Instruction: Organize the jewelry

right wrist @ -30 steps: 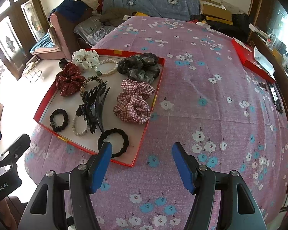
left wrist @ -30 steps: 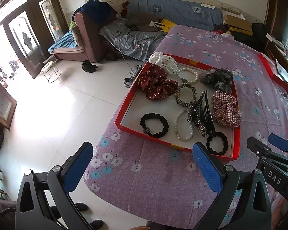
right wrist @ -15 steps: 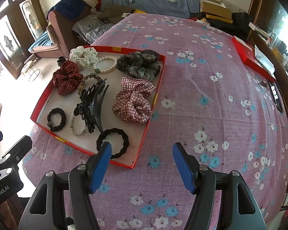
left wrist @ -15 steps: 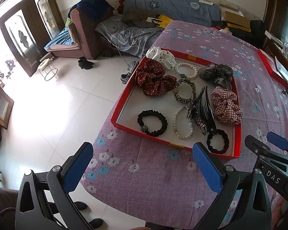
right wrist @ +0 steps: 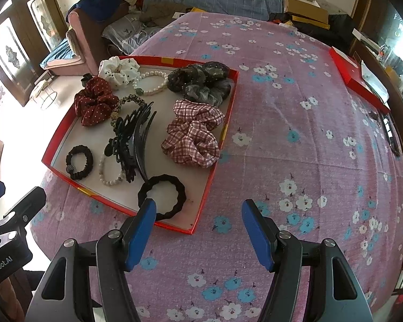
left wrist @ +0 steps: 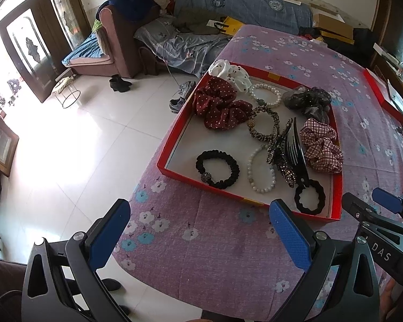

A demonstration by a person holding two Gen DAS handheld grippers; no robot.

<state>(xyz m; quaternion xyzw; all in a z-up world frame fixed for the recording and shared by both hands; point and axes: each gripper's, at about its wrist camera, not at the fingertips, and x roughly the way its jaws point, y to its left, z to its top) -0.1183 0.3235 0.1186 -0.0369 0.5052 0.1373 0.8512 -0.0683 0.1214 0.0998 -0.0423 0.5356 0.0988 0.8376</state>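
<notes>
Big table [right wrist: 295, 139] is wearing a pink-purple flowered cloth [left wrist: 215, 255]. A shallow red tray [right wrist: 215, 161] is sitting on it near the left edge, and a second red box [right wrist: 346, 72] is lying way off at the far right.

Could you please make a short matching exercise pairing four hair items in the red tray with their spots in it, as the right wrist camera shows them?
Things:
1. white scrunchie
2. plaid scrunchie
3. plain black tie
4. grey scrunchie

Places in the tray:
A. near right corner
B. far right corner
C. far left corner
D. middle of the right side

Pairs: 1-C, 2-D, 3-A, 4-B
</notes>
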